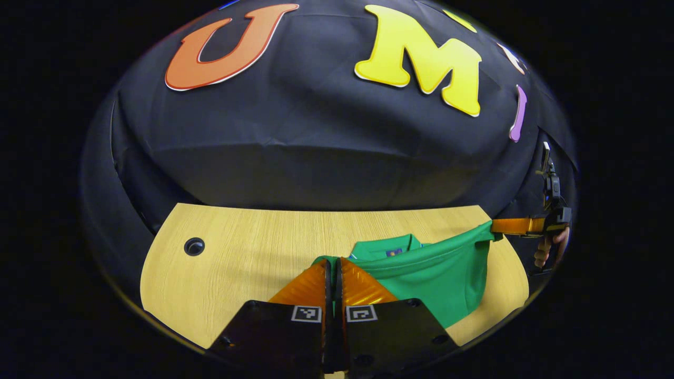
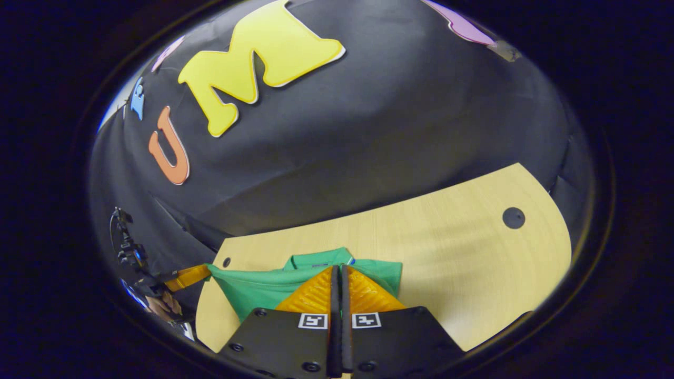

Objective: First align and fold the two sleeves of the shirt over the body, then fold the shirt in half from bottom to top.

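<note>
The green polo shirt (image 1: 442, 273) is hanging stretched between the two grippers above the pale wood-grain table (image 1: 237, 252), its held edge running side to side. The left gripper (image 1: 333, 268) and right gripper (image 2: 339, 275) are each pinching a corner, fingers closed together. Collar lies ahead; probably the hem is being carried forward.
</note>
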`<state>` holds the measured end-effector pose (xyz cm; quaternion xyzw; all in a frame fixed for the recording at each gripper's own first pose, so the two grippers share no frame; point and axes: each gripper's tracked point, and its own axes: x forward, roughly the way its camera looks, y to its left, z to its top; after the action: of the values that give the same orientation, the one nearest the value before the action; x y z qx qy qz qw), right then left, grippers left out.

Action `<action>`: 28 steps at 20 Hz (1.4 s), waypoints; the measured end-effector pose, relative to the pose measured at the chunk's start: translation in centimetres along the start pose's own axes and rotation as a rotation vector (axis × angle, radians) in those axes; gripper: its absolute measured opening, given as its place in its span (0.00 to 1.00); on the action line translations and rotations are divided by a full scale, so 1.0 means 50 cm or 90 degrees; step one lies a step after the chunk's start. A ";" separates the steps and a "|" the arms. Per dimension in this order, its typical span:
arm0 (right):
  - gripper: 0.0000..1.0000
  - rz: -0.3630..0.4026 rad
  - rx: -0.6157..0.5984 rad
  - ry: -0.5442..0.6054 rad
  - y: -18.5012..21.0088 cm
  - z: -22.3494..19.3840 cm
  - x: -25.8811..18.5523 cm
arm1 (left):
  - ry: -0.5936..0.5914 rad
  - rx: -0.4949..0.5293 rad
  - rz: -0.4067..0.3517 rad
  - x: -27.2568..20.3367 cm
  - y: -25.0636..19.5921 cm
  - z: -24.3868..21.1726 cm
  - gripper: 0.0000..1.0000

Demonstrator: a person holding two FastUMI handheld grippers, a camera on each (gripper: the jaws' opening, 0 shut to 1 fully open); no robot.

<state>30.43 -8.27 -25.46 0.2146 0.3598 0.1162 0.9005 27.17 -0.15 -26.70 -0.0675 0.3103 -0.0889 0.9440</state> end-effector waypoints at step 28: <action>0.98 -0.136 -0.193 -0.202 0.116 0.072 -0.180 | -0.171 -0.016 0.086 -0.196 -0.053 0.145 0.99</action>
<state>26.17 -7.53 -15.03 0.0534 0.2126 0.0377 0.9749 23.41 -0.17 -14.82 -0.0693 0.1864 -0.0116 0.9800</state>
